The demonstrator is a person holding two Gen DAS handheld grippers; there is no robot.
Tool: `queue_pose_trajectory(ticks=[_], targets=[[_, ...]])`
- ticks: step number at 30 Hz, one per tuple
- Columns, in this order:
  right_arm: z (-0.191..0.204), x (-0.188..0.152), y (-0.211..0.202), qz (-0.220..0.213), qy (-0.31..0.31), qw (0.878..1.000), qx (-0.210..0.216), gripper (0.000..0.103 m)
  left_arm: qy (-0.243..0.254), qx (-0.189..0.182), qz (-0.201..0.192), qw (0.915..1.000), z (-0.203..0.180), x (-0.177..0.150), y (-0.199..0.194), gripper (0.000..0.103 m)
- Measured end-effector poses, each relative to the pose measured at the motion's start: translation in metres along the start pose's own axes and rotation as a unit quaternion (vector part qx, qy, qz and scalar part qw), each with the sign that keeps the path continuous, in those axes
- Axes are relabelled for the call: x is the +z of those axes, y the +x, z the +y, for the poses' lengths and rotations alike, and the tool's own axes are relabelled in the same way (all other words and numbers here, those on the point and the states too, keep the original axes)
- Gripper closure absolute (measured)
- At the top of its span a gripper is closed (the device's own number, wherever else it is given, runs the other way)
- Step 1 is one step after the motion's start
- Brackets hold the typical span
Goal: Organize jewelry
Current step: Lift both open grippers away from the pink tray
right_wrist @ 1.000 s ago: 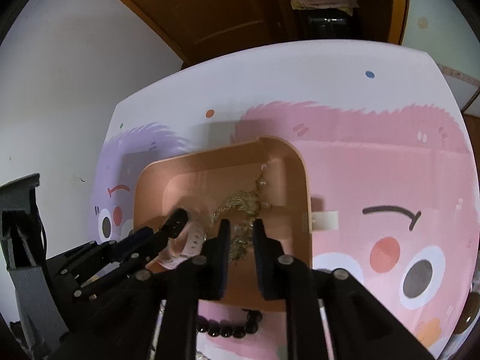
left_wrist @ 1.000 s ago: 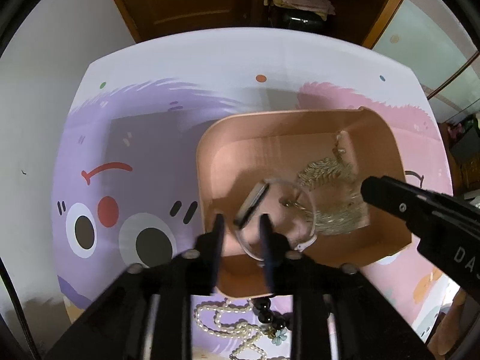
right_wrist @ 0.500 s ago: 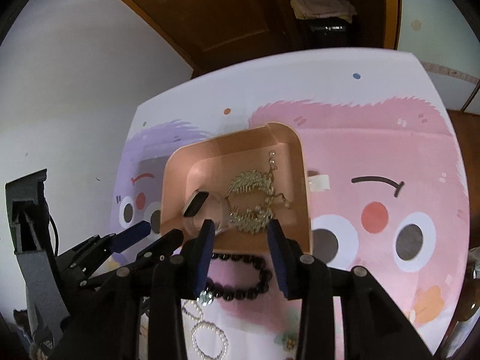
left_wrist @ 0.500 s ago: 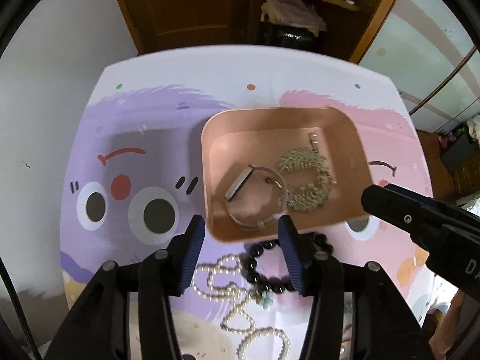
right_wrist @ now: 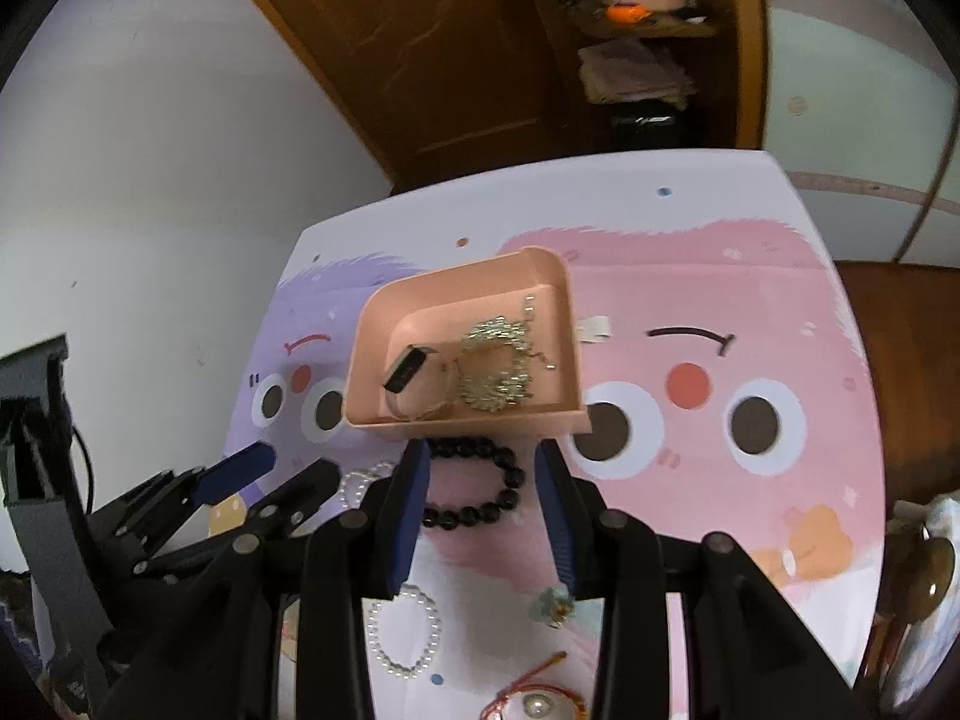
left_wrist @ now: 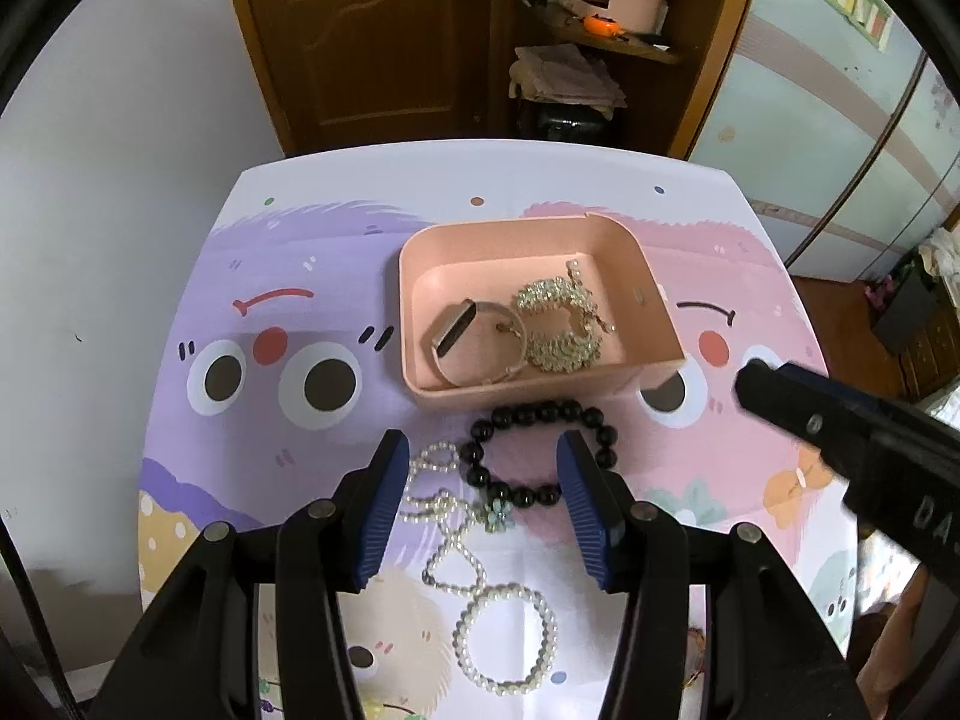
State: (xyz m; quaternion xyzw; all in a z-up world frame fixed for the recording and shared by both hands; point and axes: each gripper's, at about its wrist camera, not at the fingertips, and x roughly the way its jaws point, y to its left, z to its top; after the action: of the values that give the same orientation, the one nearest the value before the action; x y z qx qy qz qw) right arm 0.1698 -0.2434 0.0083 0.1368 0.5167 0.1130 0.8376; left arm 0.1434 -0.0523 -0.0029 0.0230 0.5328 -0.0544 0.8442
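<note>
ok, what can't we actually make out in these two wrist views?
- Pearl strand, left wrist view: its left part is hidden behind the left gripper fingers.
- Red cord piece, right wrist view: cut off by the bottom edge.
- Black bead bracelet, right wrist view: sides covered by the right gripper fingers.
- Shelf items: blurred.

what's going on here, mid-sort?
A person with a gripper in each hand is sorting jewelry on a cartoon-print table. The pink plastic tray holds a clear bangle with a dark clasp and a gold leafy chain. The left gripper and right gripper are both open and empty. A black bead bracelet and white pearl strand lie outside the tray.
</note>
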Motion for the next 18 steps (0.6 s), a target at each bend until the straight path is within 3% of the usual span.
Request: queue_pose_trajectory(ticks=[9, 13, 18], targets=[[-0.014, -0.039, -0.018, -0.065, -0.026, 0.997, -0.035, 0.066, 0.016, 0.007, -0.040, 0.9990, -0.003, -0.037, -0.009, 0.053], [-0.014, -0.057, -0.019, -0.066, -0.047, 0.996, -0.038, 0.066, 0.021, 0.008, -0.042, 0.9989, 0.000, -0.054, -0.005, 0.053], [-0.020, -0.079, -0.009, -0.037, -0.054, 0.997, -0.050, 0.066, 0.014, 0.008, -0.011, 0.9998, 0.011, -0.078, 0.013, 0.053]])
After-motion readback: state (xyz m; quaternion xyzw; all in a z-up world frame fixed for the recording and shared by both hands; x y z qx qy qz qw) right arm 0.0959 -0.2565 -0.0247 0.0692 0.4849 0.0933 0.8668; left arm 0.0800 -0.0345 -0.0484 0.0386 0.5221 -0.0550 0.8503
